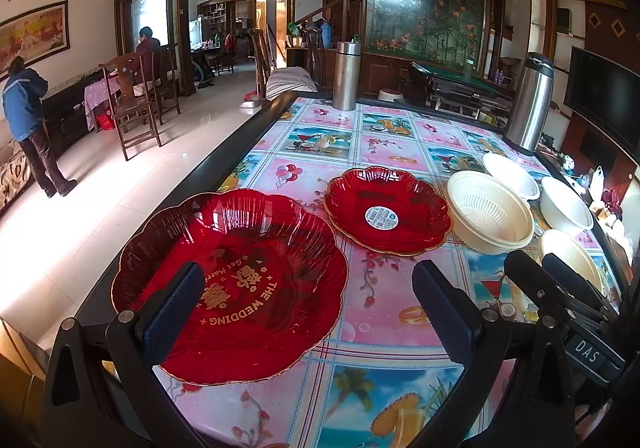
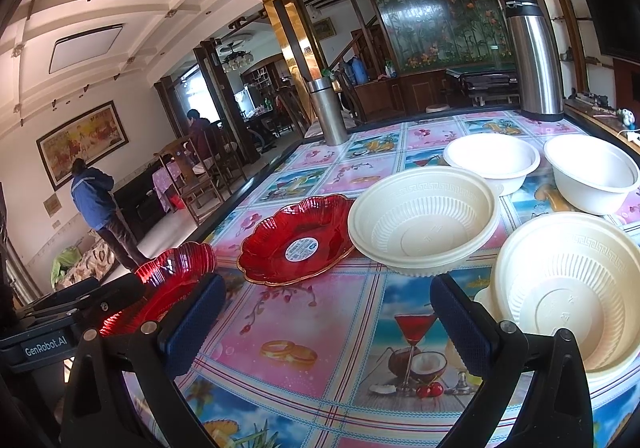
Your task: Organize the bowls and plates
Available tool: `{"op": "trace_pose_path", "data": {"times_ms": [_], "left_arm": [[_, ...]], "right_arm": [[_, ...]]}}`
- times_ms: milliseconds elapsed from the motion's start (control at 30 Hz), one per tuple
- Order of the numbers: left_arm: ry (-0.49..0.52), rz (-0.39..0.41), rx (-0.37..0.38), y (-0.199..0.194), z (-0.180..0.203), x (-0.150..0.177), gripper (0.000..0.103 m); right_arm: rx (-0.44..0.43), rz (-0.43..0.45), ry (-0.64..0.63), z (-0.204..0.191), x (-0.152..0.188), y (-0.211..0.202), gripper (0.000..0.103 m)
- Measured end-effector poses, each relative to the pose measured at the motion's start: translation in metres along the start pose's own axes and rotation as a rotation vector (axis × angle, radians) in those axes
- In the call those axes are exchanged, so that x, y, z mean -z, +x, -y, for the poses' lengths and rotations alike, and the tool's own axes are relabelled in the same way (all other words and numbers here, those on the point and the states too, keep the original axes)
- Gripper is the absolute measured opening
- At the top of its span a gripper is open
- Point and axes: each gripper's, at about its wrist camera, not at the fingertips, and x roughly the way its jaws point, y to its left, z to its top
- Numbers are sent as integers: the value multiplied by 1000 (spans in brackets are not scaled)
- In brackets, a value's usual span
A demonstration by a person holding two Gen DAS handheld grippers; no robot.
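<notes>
**Both claws wide, nothing gripped**

Left claw (image 1: pixel 308 312) gapes over the wedding plate (image 1: pixel 230 284); a second red plate (image 1: pixel 386 210) sits at one o'clock. Right claw (image 2: pixel 328 322) spread; cream bowl (image 2: pixel 424 220) at one o'clock on the bench (image 2: pixel 348 328).

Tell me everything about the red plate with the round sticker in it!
The red plate with the sticker looks like see-through red plastic or glass, shaped like a flower with a wavy, ribbed rim edged in gold. A round white and blue sticker sits in its middle. It lies flat and empty on the colourful tablecloth, between the bigger red wedding plate and a cream bowl. No gripper touches it.
</notes>
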Motion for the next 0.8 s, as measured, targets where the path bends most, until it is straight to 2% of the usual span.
{"op": "trace_pose_path", "data": {"times_ms": [367,567,667,800], "left_arm": [[-23,-1,23,-1,-10,-4,103],[-46,-4,52,-5,-21,-12,103],[-39,-7,72,-9,-27,-23,103],[-13,-60,150,-8,-39,-51,103]], "right_arm": [[13,-32,22,3,-1,0,103],[-7,4,20,4,1,0,103],[11,-15,12,-2,3,2,103],[-48,-98,82,-12,4,10,103]]}}
